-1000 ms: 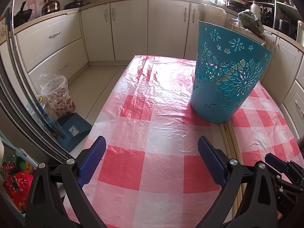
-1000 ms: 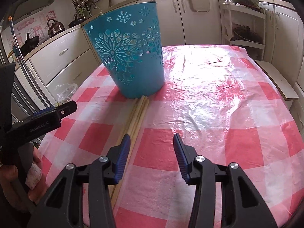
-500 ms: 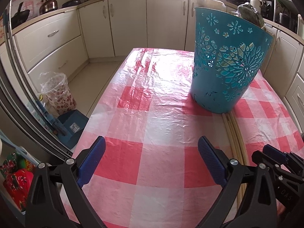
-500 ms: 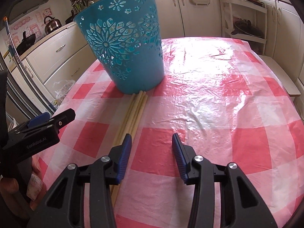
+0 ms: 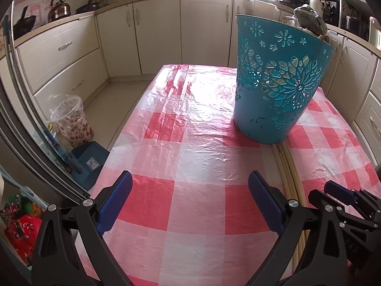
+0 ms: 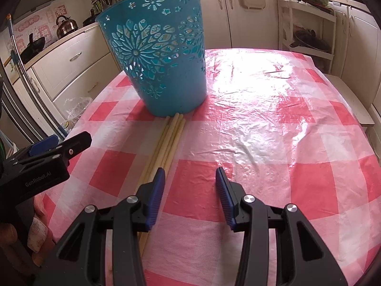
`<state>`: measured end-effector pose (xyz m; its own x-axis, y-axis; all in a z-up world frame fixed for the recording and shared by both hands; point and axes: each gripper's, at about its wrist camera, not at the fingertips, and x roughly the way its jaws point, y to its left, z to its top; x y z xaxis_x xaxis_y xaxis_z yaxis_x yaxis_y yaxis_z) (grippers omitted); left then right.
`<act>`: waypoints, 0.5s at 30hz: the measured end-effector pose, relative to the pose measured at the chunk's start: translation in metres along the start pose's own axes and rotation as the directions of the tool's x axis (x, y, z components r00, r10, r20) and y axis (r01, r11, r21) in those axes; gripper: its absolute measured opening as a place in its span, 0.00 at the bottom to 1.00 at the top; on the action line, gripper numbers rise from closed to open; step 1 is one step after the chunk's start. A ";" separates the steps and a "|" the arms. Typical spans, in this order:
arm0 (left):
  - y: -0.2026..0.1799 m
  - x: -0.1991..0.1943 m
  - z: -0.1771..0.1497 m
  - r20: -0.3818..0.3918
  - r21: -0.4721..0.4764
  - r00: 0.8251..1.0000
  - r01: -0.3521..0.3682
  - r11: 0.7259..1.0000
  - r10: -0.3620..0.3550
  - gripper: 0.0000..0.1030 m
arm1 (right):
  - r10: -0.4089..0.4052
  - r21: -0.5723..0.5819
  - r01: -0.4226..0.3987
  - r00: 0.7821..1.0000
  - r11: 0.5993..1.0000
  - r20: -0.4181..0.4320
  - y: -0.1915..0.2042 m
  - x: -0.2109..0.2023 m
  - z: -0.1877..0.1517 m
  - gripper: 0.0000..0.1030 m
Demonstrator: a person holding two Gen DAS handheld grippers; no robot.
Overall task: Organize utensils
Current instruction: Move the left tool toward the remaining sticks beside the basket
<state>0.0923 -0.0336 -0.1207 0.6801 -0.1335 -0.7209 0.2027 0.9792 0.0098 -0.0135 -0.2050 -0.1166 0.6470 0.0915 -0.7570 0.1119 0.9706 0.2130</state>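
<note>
Both the left gripper (image 5: pixel 189 197) and right gripper (image 6: pixel 189 194) hover open and empty near the pale wooden chopsticks (image 6: pixel 164 146), which likely next need grasping for the perforated teal plastic basket (image 6: pixel 158 54).

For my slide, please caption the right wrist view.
Open right claw beside chopsticks lying against a blue basket.

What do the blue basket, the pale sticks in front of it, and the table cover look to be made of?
Blue basket: looks like moulded plastic with a smooth, slightly satin finish; the flower cut-outs are clean and the wall is thin.
Pale sticks: probably bamboo or light wood, matte, uniform cream colour, round and straight; grain is too fine to see.
Table cover: thin plastic sheet, glossy; it wrinkles and throws bright window glare.
</note>
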 end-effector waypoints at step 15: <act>0.009 0.011 -0.008 -0.045 -0.022 0.999 0.006 1.000 -0.007 0.91 | -0.025 0.048 0.025 1.000 0.999 -0.010 -0.011 0.001 0.008 0.39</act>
<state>0.0964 -0.0250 -0.1340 0.6466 -0.1334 -0.7511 0.1914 0.9815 -0.0095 -0.0078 -0.2175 -0.1152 0.6367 0.0696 -0.7680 0.1645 0.9607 0.2234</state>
